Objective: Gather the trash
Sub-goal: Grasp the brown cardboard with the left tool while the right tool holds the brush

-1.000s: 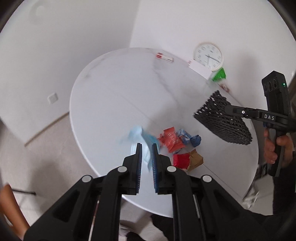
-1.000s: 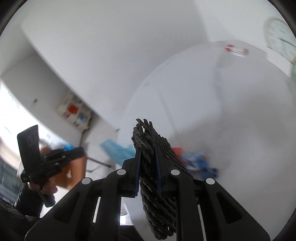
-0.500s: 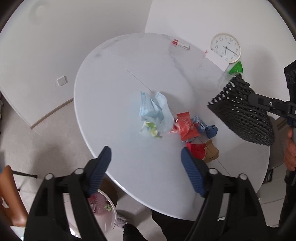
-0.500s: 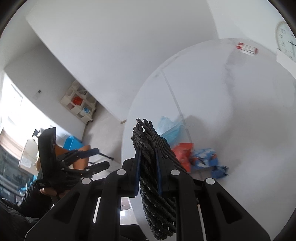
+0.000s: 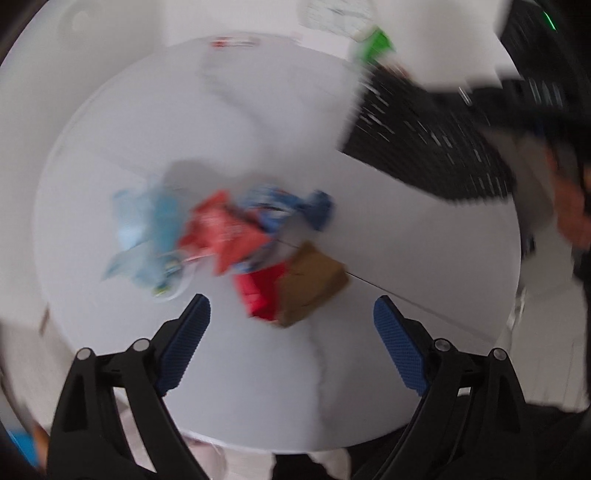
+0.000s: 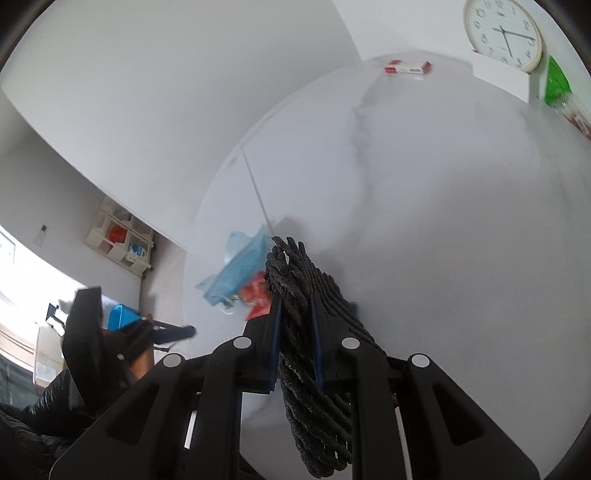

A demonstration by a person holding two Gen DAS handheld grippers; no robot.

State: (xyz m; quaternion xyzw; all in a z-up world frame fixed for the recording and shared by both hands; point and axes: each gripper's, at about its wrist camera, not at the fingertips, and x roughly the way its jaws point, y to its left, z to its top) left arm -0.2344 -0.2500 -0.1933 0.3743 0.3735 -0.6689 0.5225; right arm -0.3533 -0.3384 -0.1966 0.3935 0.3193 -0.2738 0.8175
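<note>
Surface: a round white surface (image 5: pixel 424 266) with faint grey veining, set against white walls.
Trash: a loose heap near the edge closest to the person. A pale blue face mask (image 5: pixel 144 236) lies at the heap's left, an orange-red wrapper (image 5: pixel 221 229) just beside it, a blue wrapper (image 5: pixel 295 206) behind, and a red packet (image 5: pixel 258 291) touching a brown paper piece (image 5: pixel 314 284) nearest the edge. This view is blurred.
Left tongs (image 5: pixel 291 345): spreading wide, nothing between the blue pads, hanging above the near side of the heap.
Right tongs (image 6: pixel 295 321): clenched on the rim of a black woven basket (image 6: pixel 314 398), which hangs off the surface beside the heap.
Far edge: a red and white box (image 6: pixel 407 67), a wall clock (image 6: pixel 504 31) leaning behind a white box (image 6: pixel 498 75), and a green packet (image 6: pixel 557 81).
</note>
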